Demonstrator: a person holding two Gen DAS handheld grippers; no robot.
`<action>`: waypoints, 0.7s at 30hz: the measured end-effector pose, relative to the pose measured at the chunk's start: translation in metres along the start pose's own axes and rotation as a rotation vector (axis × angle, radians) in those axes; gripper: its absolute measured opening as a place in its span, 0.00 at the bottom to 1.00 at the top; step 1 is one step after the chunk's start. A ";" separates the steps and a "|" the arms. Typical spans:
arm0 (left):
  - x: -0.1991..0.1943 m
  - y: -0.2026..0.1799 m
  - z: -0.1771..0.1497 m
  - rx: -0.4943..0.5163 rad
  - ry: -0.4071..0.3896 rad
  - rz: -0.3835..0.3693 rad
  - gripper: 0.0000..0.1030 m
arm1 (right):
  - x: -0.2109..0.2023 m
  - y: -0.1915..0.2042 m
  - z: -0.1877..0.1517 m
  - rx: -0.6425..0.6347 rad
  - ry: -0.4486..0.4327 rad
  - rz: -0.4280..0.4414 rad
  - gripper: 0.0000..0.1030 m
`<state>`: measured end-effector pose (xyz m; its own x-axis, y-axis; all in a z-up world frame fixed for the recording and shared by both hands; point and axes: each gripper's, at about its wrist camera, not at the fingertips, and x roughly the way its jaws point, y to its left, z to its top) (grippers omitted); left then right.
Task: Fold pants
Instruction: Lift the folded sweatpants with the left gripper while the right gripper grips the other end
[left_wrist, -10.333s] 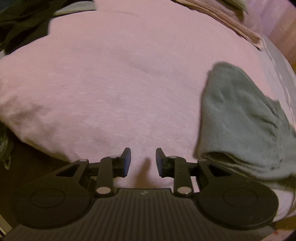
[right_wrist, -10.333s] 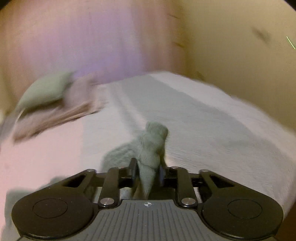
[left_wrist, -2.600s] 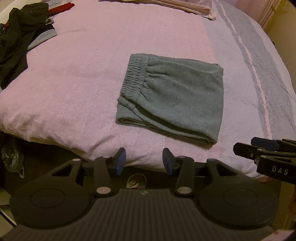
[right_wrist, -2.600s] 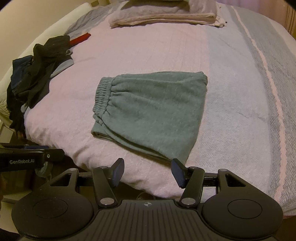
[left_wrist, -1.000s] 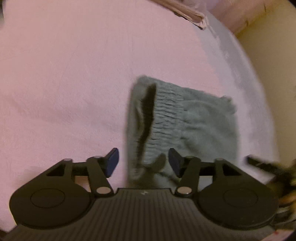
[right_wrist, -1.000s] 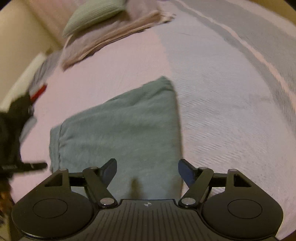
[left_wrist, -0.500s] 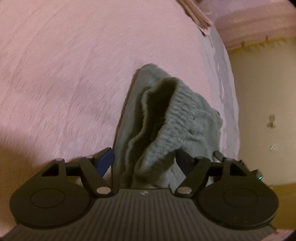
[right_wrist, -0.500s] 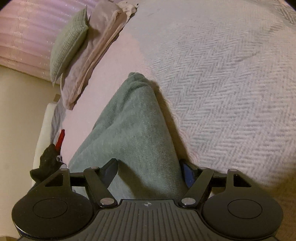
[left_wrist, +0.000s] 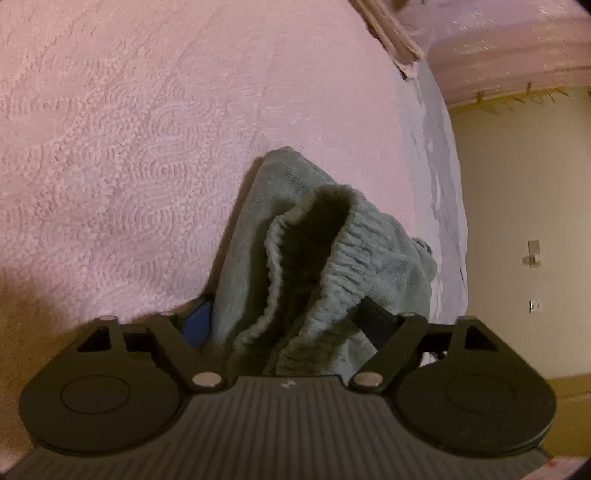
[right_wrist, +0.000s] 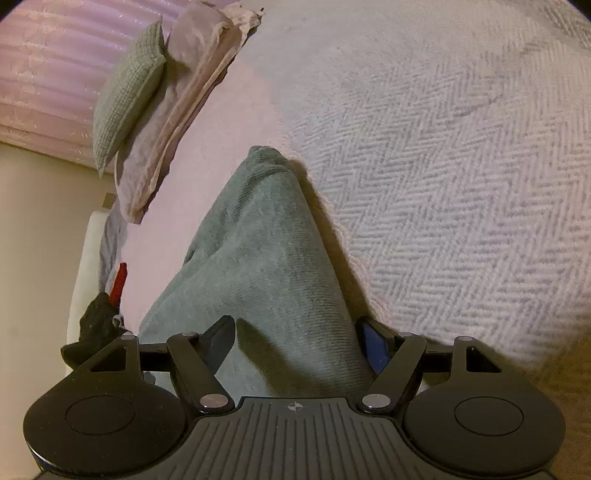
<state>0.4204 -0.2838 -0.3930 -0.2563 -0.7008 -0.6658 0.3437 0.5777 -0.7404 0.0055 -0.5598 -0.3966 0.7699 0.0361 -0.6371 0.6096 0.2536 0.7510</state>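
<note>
Pants (left_wrist: 325, 266) lie folded on the bed (left_wrist: 147, 147), long axis left to right; I have the left gripper (left_wrist: 291, 317) opening astride the waistband, the right gripper (right_wrist: 295, 343) wide astride the opposite edge, neither clamping

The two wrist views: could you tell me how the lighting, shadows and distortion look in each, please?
Left wrist view: dim, warm light; fisheye bends the pink bedspread into a dome; the folded pants throw a dark shadow to their left. Right wrist view: sharper, the herringbone blanket crisp; the pants shade the cover on their right, and the picture's corners go black.
</note>
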 end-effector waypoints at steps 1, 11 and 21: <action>-0.003 0.002 -0.002 -0.010 0.001 -0.012 0.73 | 0.001 0.000 0.001 0.007 0.001 0.005 0.68; -0.008 -0.017 0.001 0.097 0.013 0.014 0.37 | 0.009 0.012 0.002 -0.034 0.021 -0.032 0.33; 0.020 0.005 0.016 0.013 0.087 -0.041 0.68 | 0.013 -0.003 -0.004 0.073 0.007 0.000 0.41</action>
<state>0.4316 -0.3011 -0.4085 -0.3475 -0.6845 -0.6408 0.3429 0.5434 -0.7663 0.0127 -0.5562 -0.4079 0.7689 0.0434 -0.6379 0.6217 0.1821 0.7618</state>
